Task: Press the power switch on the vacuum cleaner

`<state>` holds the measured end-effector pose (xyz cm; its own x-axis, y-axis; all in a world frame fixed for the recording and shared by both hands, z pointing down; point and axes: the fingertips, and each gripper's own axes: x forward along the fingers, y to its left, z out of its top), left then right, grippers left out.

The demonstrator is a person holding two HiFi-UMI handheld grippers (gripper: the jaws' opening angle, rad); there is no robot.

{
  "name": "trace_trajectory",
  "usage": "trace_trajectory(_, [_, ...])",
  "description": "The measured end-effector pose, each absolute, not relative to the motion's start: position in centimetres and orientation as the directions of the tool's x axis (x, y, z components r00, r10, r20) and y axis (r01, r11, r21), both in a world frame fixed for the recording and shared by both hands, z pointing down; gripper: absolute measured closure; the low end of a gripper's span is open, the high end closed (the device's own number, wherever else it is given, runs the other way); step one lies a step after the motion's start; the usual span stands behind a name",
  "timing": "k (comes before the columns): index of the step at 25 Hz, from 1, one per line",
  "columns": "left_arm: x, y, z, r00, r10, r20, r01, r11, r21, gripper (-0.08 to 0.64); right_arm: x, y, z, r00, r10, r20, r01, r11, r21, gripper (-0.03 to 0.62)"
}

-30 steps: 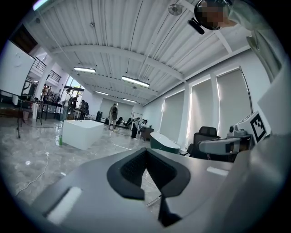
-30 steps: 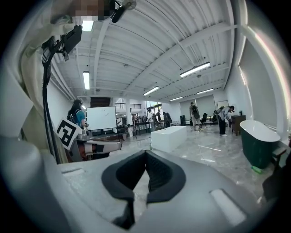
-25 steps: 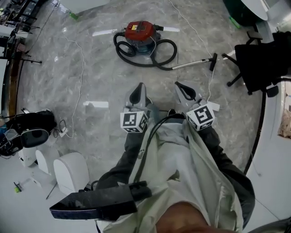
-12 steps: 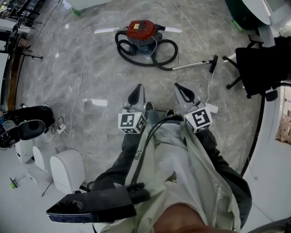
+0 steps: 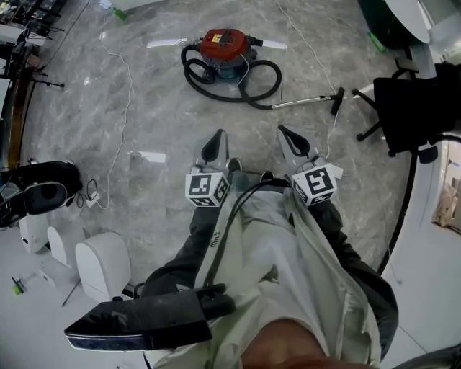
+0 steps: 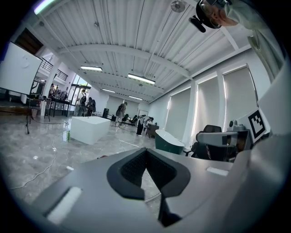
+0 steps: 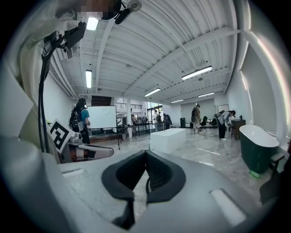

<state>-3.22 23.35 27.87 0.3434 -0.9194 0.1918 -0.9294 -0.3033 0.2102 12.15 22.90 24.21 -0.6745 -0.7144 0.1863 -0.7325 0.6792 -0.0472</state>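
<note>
Vacuum cleaner (image 5: 225, 47) untouched, left gripper (image 5: 219, 137), right gripper (image 5: 283, 132) closed

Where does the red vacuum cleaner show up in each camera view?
Head view: vacuum cleaner on the floor, top centre.
Left gripper view: not clearly in it; the left gripper covers the floor ahead.
Right gripper view: only a dark curve, perhaps its hose, seen through the right gripper tongs.
Shared landmark: dark green tub, top right, right of centre, far right in turn.

My head view has drifted slightly; the vacuum cleaner (image 5: 226, 45) sits a touch higher, the black chair (image 5: 418, 101) a touch lower. My left gripper (image 5: 220, 137) and right gripper (image 5: 284, 135) have edged upward.
</note>
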Motion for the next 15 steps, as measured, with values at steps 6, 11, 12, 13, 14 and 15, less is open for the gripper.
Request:
trace_trajectory(6, [-3.56, 22.99, 27.94, 0.34, -0.92, 0.195, -0.93, -0.299, 0.213, 0.555, 11.78, 22.53, 24.09, -0.681, -0.708, 0.189, -0.726, 0.687, -0.044, 0.591])
trace_trajectory(11, [-4.03, 22.73, 27.83, 0.337, -0.921, 0.196, -0.931, -0.295, 0.216, 0.555, 11.46, 22.42, 23.82, -0.682, -0.707, 0.186, -0.725, 0.687, -0.045, 0.591])
trace_trajectory(12, [-4.11, 22.66, 27.8, 0.337, -0.921, 0.195, -0.931, -0.295, 0.216, 0.555, 11.39, 22.39, 23.76, -0.683, -0.707, 0.184, -0.725, 0.688, -0.045, 0.591])
trace_trajectory(13, [-4.13, 22.57, 27.78, 0.338, -0.921, 0.195, -0.931, -0.296, 0.216, 0.555, 11.35, 22.35, 23.73, -0.682, -0.708, 0.182, -0.725, 0.687, -0.046, 0.591])
trace_trajectory(14, [-4.12, 22.46, 27.79, 0.339, -0.92, 0.194, -0.93, -0.297, 0.216, 0.555, 11.34, 22.31, 23.7, -0.682, -0.709, 0.18, -0.726, 0.686, -0.046, 0.591])
trace_trajectory(15, [-4.09, 22.35, 27.8, 0.342, -0.92, 0.194, -0.929, -0.3, 0.216, 0.554, 11.33, 22.26, 23.67, -0.681, -0.71, 0.178, -0.727, 0.685, -0.047, 0.591])
